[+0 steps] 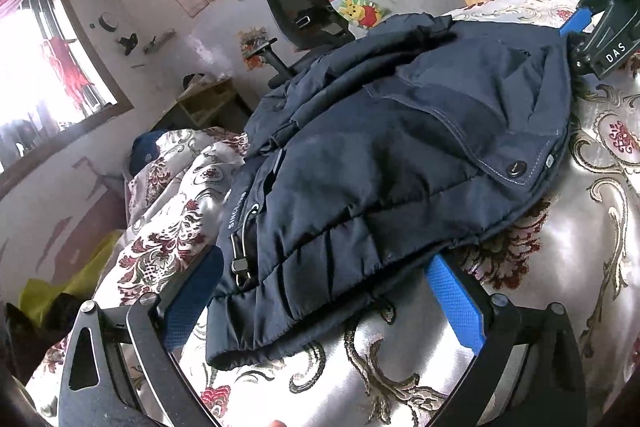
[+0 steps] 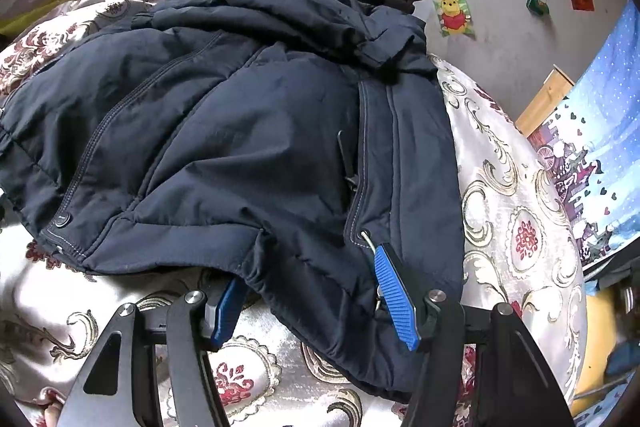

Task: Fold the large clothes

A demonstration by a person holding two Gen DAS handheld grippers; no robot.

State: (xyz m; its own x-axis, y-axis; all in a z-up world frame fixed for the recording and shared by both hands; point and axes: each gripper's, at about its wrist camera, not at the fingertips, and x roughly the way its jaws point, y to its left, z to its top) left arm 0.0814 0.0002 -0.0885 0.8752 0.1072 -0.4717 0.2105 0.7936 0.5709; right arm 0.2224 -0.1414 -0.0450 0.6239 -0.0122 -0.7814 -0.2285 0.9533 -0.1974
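Observation:
A dark navy padded jacket (image 1: 400, 163) lies partly folded in a heap on the floral bedspread (image 1: 592, 235); it also shows in the right wrist view (image 2: 240, 123). My left gripper (image 1: 324, 291) is open, its blue fingers (image 1: 452, 303) straddling the jacket's near hem, which lies between them. My right gripper (image 2: 308, 287) is open, its fingers (image 2: 394, 295) on either side of the hem, one partly under the cloth. The right gripper also shows in the left wrist view (image 1: 600, 39) at the jacket's far side.
A black office chair (image 1: 304, 11) stands beyond the bed by the poster-covered wall. A wooden shelf (image 1: 208, 99) and a window (image 1: 44, 67) lie to the left. A blue patterned curtain (image 2: 600, 147) hangs at the right. Yellow cloth (image 1: 68, 283) lies beside the bed.

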